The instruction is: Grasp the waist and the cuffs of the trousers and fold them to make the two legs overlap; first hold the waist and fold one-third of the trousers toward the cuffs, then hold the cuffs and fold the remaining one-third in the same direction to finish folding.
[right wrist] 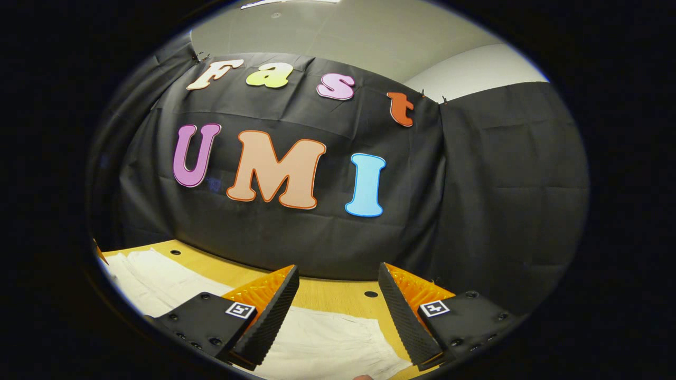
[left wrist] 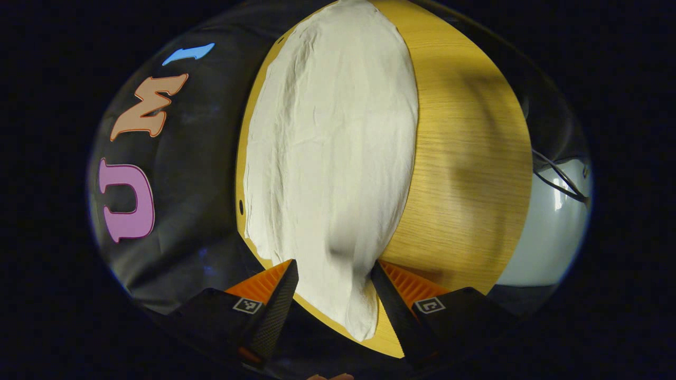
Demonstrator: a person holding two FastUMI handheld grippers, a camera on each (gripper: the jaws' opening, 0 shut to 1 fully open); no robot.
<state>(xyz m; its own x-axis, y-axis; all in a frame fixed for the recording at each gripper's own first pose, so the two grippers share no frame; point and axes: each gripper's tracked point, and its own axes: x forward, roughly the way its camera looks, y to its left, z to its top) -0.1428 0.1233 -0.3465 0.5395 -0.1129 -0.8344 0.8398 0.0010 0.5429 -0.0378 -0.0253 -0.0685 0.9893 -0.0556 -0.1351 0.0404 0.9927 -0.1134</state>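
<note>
Cream cloth, the trousers point(left wrist: 332, 158), lies flat on the tabletop point(left wrist: 470, 174), its long axis running straight away from the left hand-held gripper point(left wrist: 334, 277) toward the far edge. That gripper is spread wide, released and grasping nothing, with a narrow end of the cloth lying between and below its fingers; whether that end is the waist or the cuffs I cannot tell. In the right gripper view the trousers point(right wrist: 327, 343) lie low and just under the right hand-held gripper point(right wrist: 338, 295), which is likewise released and points level at the booth wall rather than down. Judging by this, both are poised over cloth, the left better lined up along its length; the right would need to tip downward before any pinch.
</note>
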